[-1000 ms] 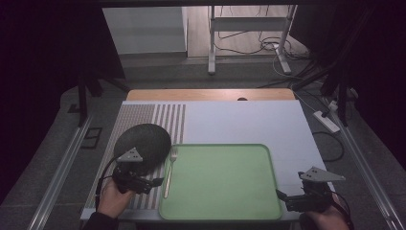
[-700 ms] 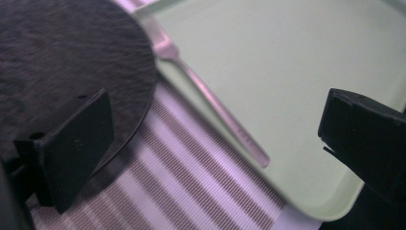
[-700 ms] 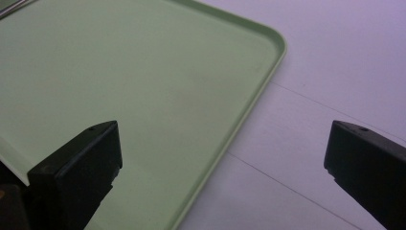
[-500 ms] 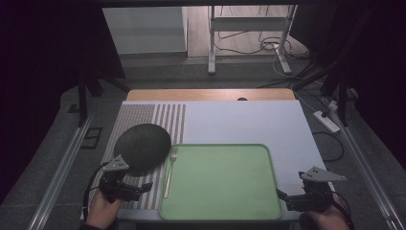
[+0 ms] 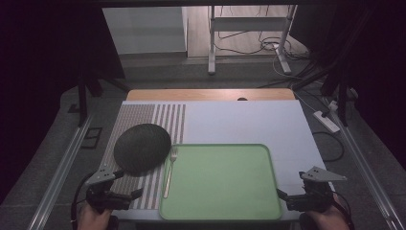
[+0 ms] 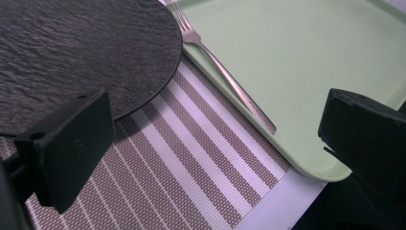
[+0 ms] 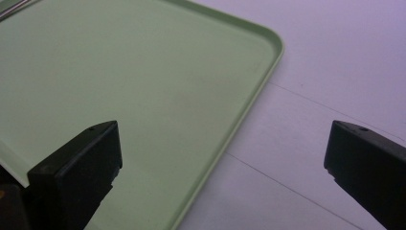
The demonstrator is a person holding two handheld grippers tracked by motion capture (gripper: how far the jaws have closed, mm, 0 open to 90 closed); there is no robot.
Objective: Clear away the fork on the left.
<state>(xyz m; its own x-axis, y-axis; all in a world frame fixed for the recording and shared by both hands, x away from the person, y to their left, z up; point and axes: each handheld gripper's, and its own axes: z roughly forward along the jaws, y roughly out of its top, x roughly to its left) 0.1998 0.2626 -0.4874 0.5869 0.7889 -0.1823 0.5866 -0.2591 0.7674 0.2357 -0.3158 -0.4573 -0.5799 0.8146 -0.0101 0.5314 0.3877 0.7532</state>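
A dark round slate plate (image 5: 142, 147) (image 6: 72, 52) lies on the striped placemat (image 5: 143, 120) (image 6: 191, 167) at the left. A silver fork (image 5: 169, 172) (image 6: 225, 79) rests between the plate and the green tray (image 5: 220, 179) (image 6: 297, 57) (image 7: 143, 86), along the tray's left rim. My left gripper (image 5: 119, 194) (image 6: 215, 143) hovers open near the front left table edge, below the plate, nothing between its jaws. My right gripper (image 5: 292, 199) (image 7: 225, 167) stands open by the tray's near right corner, empty.
The white table surface (image 5: 249, 120) (image 7: 335, 72) stretches behind and to the right of the tray. A wooden strip (image 5: 210, 94) runs along the far edge. Metal rails flank the table; a power strip (image 5: 326, 120) lies on the floor at right.
My left gripper has pulled back from the plate toward the front left edge of the table. The right gripper has stayed in place.
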